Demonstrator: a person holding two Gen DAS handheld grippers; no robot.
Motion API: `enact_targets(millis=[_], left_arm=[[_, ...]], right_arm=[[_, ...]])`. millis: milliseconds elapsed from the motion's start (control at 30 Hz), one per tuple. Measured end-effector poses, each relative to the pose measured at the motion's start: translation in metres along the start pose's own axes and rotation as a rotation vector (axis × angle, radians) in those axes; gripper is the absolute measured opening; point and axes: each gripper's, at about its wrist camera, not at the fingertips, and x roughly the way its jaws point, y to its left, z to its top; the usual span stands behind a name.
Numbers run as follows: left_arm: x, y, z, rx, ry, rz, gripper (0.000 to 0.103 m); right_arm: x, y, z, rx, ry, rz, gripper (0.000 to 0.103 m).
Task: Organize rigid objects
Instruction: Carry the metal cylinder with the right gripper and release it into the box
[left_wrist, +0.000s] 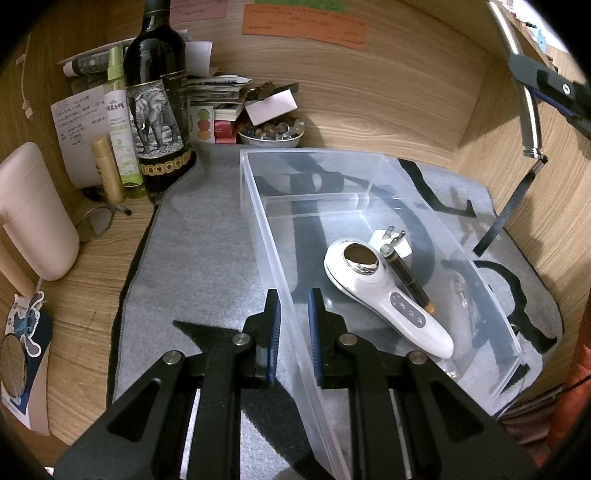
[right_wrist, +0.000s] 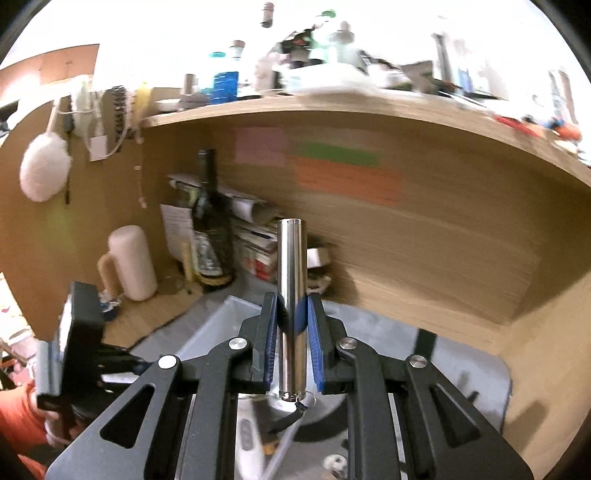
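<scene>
The left gripper (left_wrist: 294, 306) sits at the bottom centre of the left wrist view with its blue pads clamped on the near wall of a clear plastic bin (left_wrist: 258, 206), one pad outside the wall and one inside. The bin rests on a grey mat with black lettering (left_wrist: 199, 258) and fills the middle and right of that frame. Inside it, toward the lower right, lies a white handheld device with a chrome head (left_wrist: 384, 299); a dark pen-like tube (left_wrist: 410, 282) lies just beside it, and a white plug with metal prongs (left_wrist: 393, 240) is behind them.

The right gripper (right_wrist: 291, 314) is closed on a shiny metal cylinder (right_wrist: 291, 280), which stands upright between the pads at the centre of the right wrist view, with a black strap (right_wrist: 286, 421) hanging from its lower end. In the left wrist view the same cylinder appears at the upper right, above the bin. The right wrist view is blurred, so the clutter on the shelf is probably bottles, though that is hard to confirm.

A dark wine bottle with an elephant label (left_wrist: 157, 99) stands at the upper left, beside a pale pink mug (left_wrist: 35, 214).
</scene>
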Motion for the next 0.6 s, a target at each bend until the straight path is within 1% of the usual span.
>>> enact_targets(millis=[133, 433, 600], left_arm=[[-0.001, 0.002, 0.0, -0.001, 0.0, -0.006, 0.014], [-0.002, 0.003, -0.001, 0.007, -0.001, -0.009, 0.014], [-0.001, 0.003, -0.001, 0.006, -0.001, -0.009, 0.014]], right_arm=[[0.019, 0.015, -0.008, -0.018, 0.054, 0.041, 0.014], [0.076, 0.042, -0.055, -0.057, 0.286, 0.109, 0.014], [0.092, 0.049, -0.072, -0.077, 0.384, 0.135, 0.014]])
